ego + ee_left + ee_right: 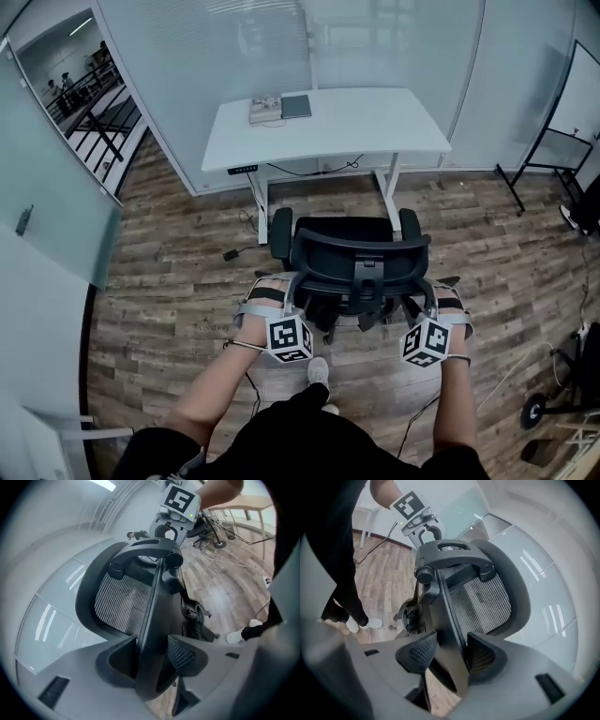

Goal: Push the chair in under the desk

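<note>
Two grippers are working this one together, one at each side of the chair (361,258) back. The left gripper (152,656) is biting onto the left edge of the black backrest, with the plastic rim wedged between its two pads and the mesh panel stretching away beyond it. The right gripper (450,653) is doing the same on the opposite edge, jaws closed against the frame with the rim running straight up between them. Both are sitting low on the backrest and pointing downward and forward, with the person's forearms reaching out behind them.

Now the chair itself: it is standing on the wood floor (169,281) directly between the person and the white desk (375,122), its seat facing the desk and its back toward the person. Its armrests are lying near the desk's two legs, roughly centred between them, but the seat is not yet sitting under the tabletop. One white shoe (319,370) is showing just behind the chair base. Up on the desk's far left corner, a couple of books (281,108) are lying flat beside each other.
</note>
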A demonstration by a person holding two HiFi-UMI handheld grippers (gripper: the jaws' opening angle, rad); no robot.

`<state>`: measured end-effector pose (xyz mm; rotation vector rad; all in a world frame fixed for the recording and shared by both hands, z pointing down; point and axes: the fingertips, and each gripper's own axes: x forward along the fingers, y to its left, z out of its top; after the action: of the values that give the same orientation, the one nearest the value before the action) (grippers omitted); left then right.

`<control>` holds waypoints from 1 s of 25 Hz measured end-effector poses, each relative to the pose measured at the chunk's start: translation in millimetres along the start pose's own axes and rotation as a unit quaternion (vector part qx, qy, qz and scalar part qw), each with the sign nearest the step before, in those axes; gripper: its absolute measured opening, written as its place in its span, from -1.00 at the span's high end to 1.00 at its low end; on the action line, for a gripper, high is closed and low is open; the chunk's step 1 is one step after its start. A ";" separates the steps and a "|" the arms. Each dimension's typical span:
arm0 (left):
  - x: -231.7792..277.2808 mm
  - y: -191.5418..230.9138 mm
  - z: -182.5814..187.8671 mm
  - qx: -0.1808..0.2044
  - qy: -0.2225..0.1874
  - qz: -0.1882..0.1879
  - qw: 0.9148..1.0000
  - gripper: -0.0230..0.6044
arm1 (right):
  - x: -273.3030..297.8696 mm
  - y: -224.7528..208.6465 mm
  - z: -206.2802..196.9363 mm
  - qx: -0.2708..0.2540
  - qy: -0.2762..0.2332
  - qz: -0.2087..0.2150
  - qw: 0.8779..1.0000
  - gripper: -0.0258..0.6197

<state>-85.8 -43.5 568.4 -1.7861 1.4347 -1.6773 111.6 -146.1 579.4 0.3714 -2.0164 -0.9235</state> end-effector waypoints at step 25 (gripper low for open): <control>112.7 89.0 -30.8 -0.012 0.062 0.032 0.997 0.24 | 126.8 -92.7 8.3 0.008 -0.007 -0.002 1.000 0.25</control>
<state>-172.8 -161.7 573.1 -1.6557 1.5516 -1.7737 23.7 -276.4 583.6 0.3795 -2.0367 -0.9159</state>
